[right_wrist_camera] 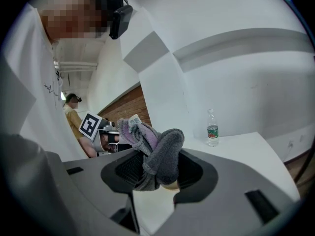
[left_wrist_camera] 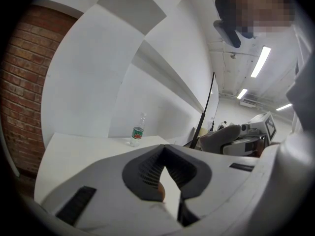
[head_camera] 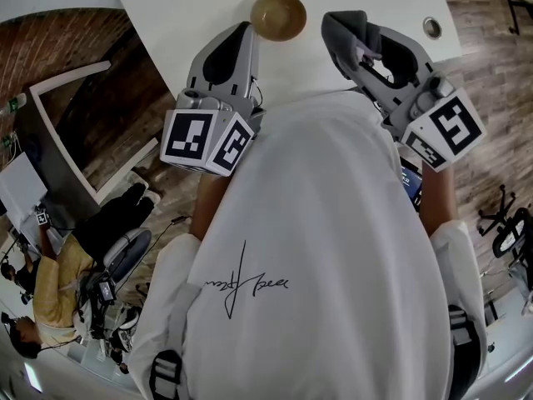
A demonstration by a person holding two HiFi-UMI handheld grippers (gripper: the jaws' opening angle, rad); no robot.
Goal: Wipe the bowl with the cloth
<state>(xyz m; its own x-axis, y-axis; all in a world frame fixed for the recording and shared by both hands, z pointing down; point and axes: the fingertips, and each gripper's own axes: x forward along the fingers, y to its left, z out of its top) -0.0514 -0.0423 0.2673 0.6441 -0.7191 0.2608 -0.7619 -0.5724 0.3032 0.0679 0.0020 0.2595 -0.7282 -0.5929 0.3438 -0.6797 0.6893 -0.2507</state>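
Right gripper (right_wrist_camera: 157, 175) is clamping the bunched grey cloth (head_camera: 343, 25). Left gripper (left_wrist_camera: 165, 154) is sitting closed, nothing in it. Bowl (head_camera: 278, 15) is resting upright on the white table (head_camera: 183, 7), lying between both tools, just left of the cloth and slightly farther.

Your cloth (right_wrist_camera: 165, 151) is grey with purple, your bowl (head_camera: 278, 15) tan brown, the table (head_camera: 183, 7) white, the bottle (right_wrist_camera: 212, 129) green-labelled.
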